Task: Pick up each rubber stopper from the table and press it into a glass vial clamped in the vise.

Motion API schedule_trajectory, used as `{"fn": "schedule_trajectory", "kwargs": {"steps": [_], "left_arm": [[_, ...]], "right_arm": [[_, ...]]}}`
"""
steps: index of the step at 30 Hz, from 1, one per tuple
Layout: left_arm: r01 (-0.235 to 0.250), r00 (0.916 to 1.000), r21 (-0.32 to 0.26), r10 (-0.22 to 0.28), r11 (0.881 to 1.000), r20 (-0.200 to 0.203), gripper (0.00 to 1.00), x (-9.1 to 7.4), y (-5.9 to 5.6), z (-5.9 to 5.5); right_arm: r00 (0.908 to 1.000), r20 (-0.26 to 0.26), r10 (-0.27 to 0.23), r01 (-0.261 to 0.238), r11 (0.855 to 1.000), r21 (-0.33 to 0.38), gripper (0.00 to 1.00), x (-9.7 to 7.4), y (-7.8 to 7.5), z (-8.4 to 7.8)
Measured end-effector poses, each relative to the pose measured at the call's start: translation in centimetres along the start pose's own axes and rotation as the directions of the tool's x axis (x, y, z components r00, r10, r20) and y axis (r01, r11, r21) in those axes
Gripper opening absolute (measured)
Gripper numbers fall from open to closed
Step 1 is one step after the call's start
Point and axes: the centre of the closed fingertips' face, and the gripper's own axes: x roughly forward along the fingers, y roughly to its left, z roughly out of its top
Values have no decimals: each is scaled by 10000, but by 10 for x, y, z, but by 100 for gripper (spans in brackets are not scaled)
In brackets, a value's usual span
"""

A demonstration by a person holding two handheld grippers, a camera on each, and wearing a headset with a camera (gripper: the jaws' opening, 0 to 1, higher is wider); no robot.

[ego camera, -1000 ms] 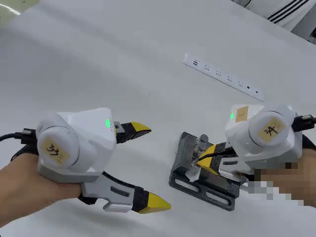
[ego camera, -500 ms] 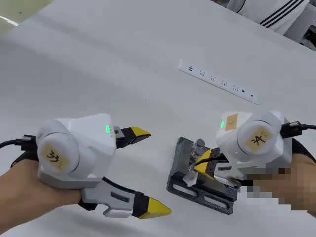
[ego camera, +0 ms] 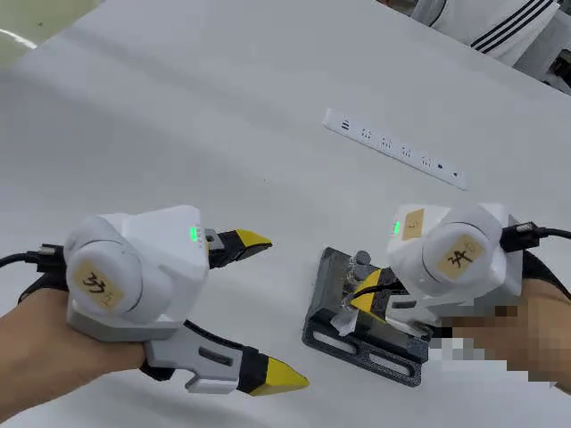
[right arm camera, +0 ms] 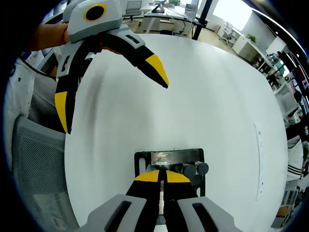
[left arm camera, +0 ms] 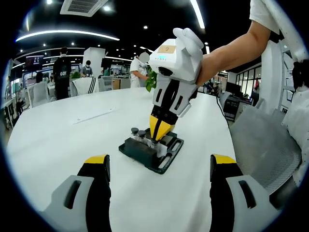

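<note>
A dark vise [ego camera: 332,332] stands on the white table at the lower right. Grey-stoppered vials [ego camera: 359,261] stick up from its far end. My right gripper [ego camera: 364,300] is shut, its yellow tips pointing down onto the vise; what lies under them is hidden. The left gripper view has those closed tips [left arm camera: 160,130] resting on top of a vial in the vise [left arm camera: 145,153], beside two stoppered vials [left arm camera: 138,132]. In the right gripper view the shut gripper [right arm camera: 161,177] sits over the vise [right arm camera: 169,157], stoppers [right arm camera: 195,169] to its right. My left gripper [ego camera: 268,308] hangs open and empty, left of the vise.
A white power strip [ego camera: 397,149] lies on the table [ego camera: 178,134] beyond the vise. A person in a striped sleeve [ego camera: 500,27] is at the far edge. A grey chair [left arm camera: 263,140] stands beside the table. Bare tabletop stretches left and behind.
My right gripper has edged a little left over the vise, tips still closed on it. The left gripper has stayed open in about the same spot. The headset view shifted slightly.
</note>
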Motion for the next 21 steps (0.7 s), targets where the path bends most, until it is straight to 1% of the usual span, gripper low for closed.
{"fn": "schedule_trajectory", "kwargs": {"steps": [7, 8, 9, 10, 11, 15, 21], "left_arm": [[31, 10000, 83, -31, 10000, -91, 84, -2, -4, 1], [43, 9999, 85, -42, 10000, -116, 84, -3, -5, 1], [52, 9998, 124, -50, 9999, -167, 84, -3, -6, 0], [66, 9997, 139, -63, 9999, -240, 84, -4, -6, -1], [62, 9997, 144, -58, 9999, -248, 84, -5, -6, -1], [-75, 9995, 151, 80, 9999, -293, 84, -10, -4, 1], [-163, 9993, 166, 169, 9997, -329, 84, -13, -4, 3]], "right_arm": [[10000, -91, -29, 27, 9998, -194, 0, -1, 2, 1], [10000, -84, 45, -46, 10000, -81, 0, -1, 0, 1], [9999, -60, 149, -147, 9994, 298, 0, -1, 0, 1], [9999, -60, 120, -119, 9998, 173, 0, -1, -2, 1], [9999, -43, 106, -106, 9999, 44, 0, -1, -1, 1], [10000, 57, -11, 11, 10000, -90, 0, -1, 0, 1], [9998, 188, 40, -40, 10000, 35, 0, -3, 0, 2]]}}
